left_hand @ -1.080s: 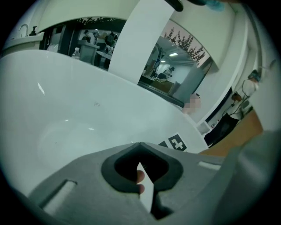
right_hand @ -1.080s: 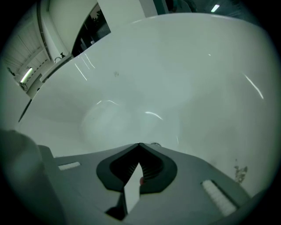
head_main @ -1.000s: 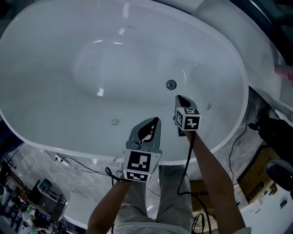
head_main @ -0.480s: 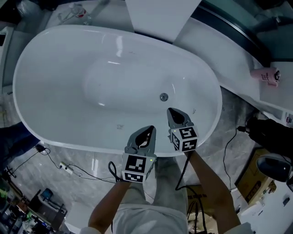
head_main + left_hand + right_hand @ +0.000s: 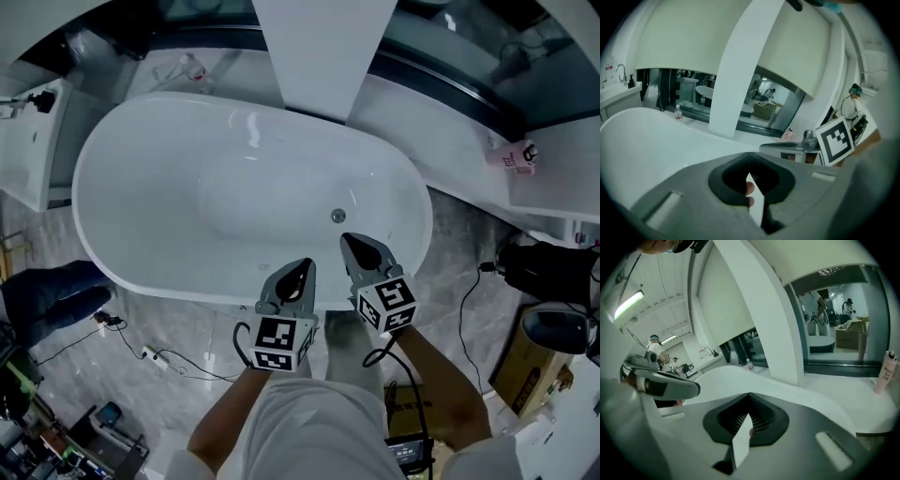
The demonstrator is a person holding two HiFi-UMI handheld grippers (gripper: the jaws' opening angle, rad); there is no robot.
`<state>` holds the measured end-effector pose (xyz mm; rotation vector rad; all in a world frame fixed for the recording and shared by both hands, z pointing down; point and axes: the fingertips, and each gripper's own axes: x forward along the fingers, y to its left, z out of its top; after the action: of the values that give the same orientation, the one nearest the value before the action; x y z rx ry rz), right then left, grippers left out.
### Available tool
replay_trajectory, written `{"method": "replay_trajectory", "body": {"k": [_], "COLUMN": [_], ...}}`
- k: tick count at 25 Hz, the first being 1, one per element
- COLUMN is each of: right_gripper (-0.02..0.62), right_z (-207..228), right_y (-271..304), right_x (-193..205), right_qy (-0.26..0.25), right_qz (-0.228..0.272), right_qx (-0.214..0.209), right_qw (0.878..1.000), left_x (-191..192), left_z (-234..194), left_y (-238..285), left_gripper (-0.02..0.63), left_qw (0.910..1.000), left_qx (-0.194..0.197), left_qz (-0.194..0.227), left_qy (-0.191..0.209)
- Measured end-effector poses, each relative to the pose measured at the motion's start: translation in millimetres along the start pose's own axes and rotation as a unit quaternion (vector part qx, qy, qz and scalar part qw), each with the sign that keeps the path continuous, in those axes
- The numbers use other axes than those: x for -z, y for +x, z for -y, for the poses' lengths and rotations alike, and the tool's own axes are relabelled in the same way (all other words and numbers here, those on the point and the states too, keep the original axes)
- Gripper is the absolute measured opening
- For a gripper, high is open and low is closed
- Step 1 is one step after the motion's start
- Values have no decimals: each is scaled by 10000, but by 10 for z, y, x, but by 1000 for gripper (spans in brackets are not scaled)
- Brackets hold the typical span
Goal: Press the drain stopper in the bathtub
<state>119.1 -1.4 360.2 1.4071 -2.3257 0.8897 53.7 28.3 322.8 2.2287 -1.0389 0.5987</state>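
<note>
Well, I'm looking steeply down on the white oval bathtub (image 5: 159, 178), which is filling the middle of the head view, with a white pillar (image 5: 323, 52) standing at its 12 o'clock rim. I'm holding both tools over the tub's 6 o'clock rim. The left gripper (image 5: 304, 267) is sitting with its jaws pressed together on nothing. The right gripper (image 5: 351, 242), just beside it at 3 o'clock, is likewise closed and empty. A pink bottle (image 5: 511, 157) is sitting on the ledge at 2 o'clock. The drain stopper (image 5: 338, 216) is sitting in the tub floor, near the right gripper's tip at its 12 o'clock, not touching it.
</note>
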Motion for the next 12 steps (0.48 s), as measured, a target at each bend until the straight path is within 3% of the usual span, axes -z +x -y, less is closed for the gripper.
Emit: {"method": "replay_trajectory", "body": {"k": [12], "right_gripper": [3], "right_z": [-496], "right_y": [-1115], "right_x": [-1326], "right_qy": [-315], "right_qz": [1111], "right_qx": [325], "right_qw": [9928], "left_x": [-1061], "left_z": [585], "left_y": [-885], "left_gripper": [-1], "left_qw": [9966], "left_qx": [146], "left_qz": [773], "left_qy": [253]}}
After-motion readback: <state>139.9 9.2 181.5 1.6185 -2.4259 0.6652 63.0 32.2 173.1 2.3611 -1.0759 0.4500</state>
